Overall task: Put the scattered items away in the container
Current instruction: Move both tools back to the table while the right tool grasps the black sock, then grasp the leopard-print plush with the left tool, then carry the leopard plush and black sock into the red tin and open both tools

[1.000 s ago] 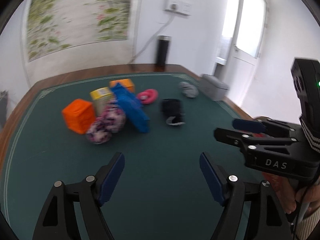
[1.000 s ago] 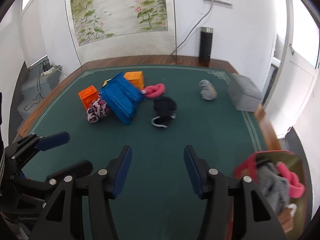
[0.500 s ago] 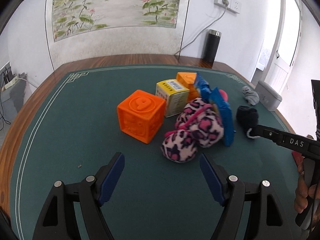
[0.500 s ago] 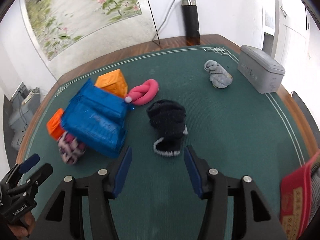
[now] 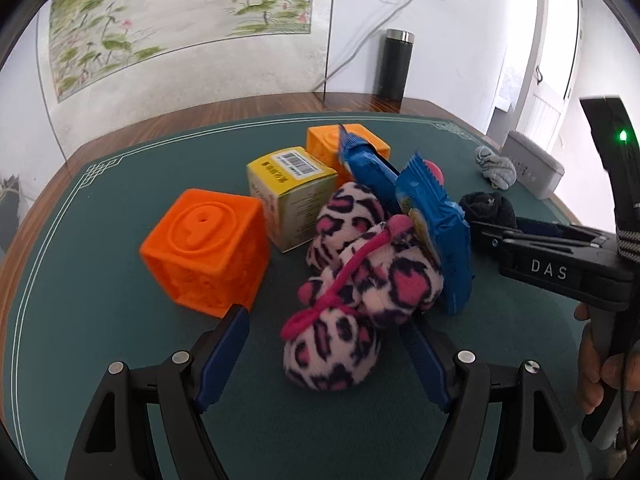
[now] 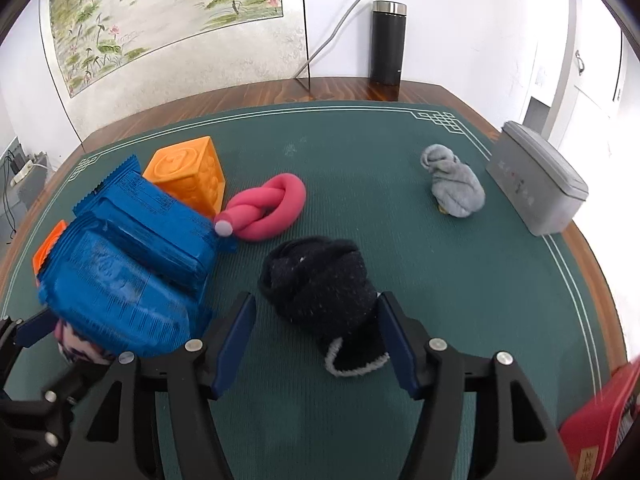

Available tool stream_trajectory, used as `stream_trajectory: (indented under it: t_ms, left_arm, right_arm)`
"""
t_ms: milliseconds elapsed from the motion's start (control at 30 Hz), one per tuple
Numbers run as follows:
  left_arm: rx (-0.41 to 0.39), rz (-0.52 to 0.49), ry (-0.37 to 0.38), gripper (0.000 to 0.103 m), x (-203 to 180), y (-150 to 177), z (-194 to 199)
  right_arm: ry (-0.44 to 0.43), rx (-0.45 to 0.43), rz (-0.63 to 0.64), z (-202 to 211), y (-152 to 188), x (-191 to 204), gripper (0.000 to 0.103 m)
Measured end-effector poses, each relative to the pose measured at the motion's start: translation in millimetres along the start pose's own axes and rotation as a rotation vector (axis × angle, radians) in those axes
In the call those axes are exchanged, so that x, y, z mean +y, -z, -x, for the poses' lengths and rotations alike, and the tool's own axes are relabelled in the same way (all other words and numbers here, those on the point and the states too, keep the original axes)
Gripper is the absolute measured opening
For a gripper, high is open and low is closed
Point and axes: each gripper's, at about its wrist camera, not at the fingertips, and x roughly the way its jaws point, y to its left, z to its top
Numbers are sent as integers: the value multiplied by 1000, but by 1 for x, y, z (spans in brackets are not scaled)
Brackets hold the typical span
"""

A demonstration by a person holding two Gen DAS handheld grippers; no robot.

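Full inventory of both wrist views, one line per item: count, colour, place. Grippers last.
embossed cubes: 2, orange, left pile; the second sits behind the packets
small carton: 1, yellow, barcode on top, between the cubes
snack packets: 2, blue, leaning in the pile
plush toy: 1, pink leopard print, front of pile
knotted tube: 1, pink, mat centre
dark sock bundle: 1, black, white cuff, mat centre
grey sock bundle: 1, grey, right of mat
lidded box: 1, grey, right table edge
flask: 1, black, back edge
red container: 1, partly seen, lower right
mat: 1, green
left gripper: open, around plush toy
right gripper: open, around dark sock bundle
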Motion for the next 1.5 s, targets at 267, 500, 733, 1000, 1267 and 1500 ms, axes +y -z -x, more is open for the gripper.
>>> stream_trajectory:
  t_ms: [267,500,733,1000,1267,1500]
  left_arm:
    - [23,-6,16,48,-9,-4,-12]
    - [-2,4,18,35,-12,1,3]
    - [-66,36,24,35,-15,1,36]
    - [-86,20,78,35,-39,6,55]
    - [-75,-11,153,35,-80,15,65]
    - [-67,-67,231,35,-131,25,76]
  right_arm:
    - [-21,12,-47,-15,0,-14,57]
    - [-93,17,-79,-5,6,-19,42]
    - [-126,-20,-55,18,13,-8,42]
    - [-110,-82,-22,65,31,-8,42]
    - [-4,-123,-63,121,61,-46,42]
    - [76,-176,-106,175,93,-97,42]
